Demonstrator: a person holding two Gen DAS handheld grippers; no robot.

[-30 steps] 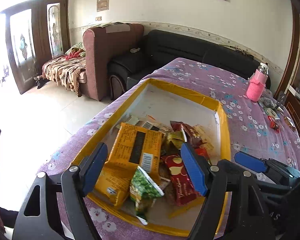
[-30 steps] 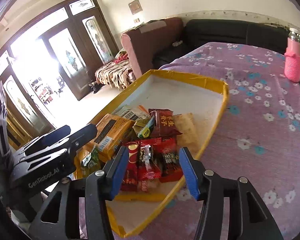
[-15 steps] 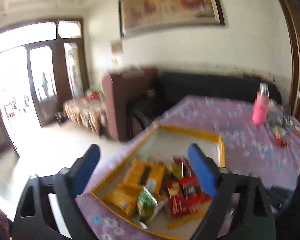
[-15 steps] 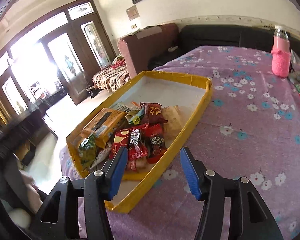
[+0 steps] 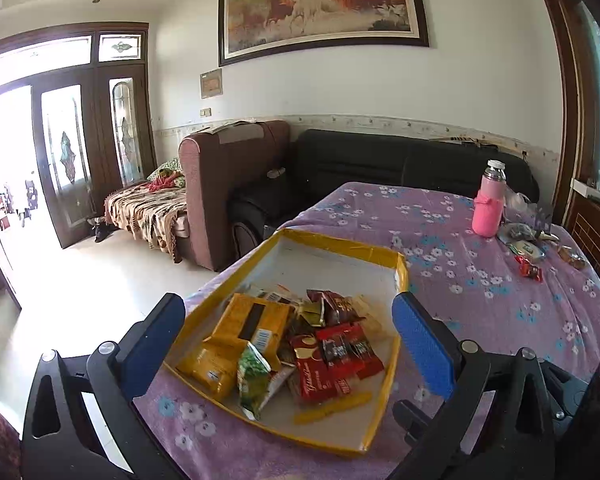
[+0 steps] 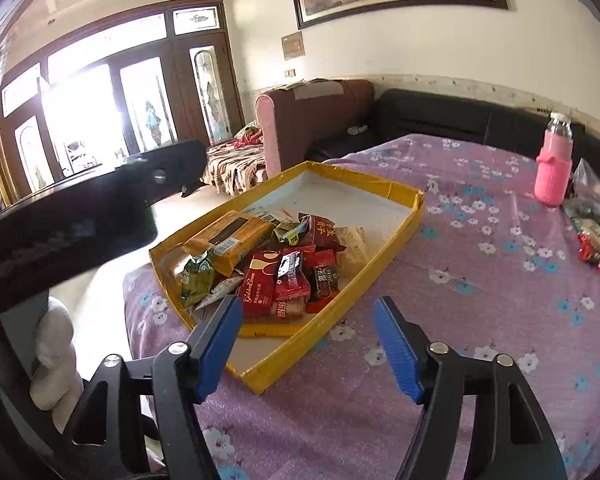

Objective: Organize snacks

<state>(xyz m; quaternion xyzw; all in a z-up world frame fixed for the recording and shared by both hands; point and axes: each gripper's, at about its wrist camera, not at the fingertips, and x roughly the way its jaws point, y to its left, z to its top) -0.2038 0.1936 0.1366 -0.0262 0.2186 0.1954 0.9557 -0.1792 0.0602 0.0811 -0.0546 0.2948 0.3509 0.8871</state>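
Observation:
A shallow yellow-rimmed tray [image 5: 340,244] [image 6: 364,178] sits on the purple flowered tablecloth. Its near end holds a heap of snacks: an orange-yellow pack [image 5: 252,324] [image 6: 228,240], a green pack [image 5: 252,376] [image 6: 196,276] and several red packs [image 5: 332,356] [image 6: 260,284]. My left gripper [image 5: 288,320] hangs above and short of the tray, its jaws opening wide with nothing between them. My right gripper [image 6: 308,308] hovers over the tray's near right corner, its jaws also opening and empty. In the right wrist view the left gripper's black body [image 6: 80,216] shows at the left.
A pink-sleeved bottle [image 5: 489,208] [image 6: 552,172] stands at the table's far right. Loose wrapped snacks [image 5: 528,268] [image 6: 590,254] lie near it. Beyond the table's left edge is open floor, with a brown armchair [image 5: 228,184] and a black sofa [image 5: 380,160] behind.
Both grippers have drawn back and up from the tray, and their jaws stand wider. The snacks lie in the tray as before.

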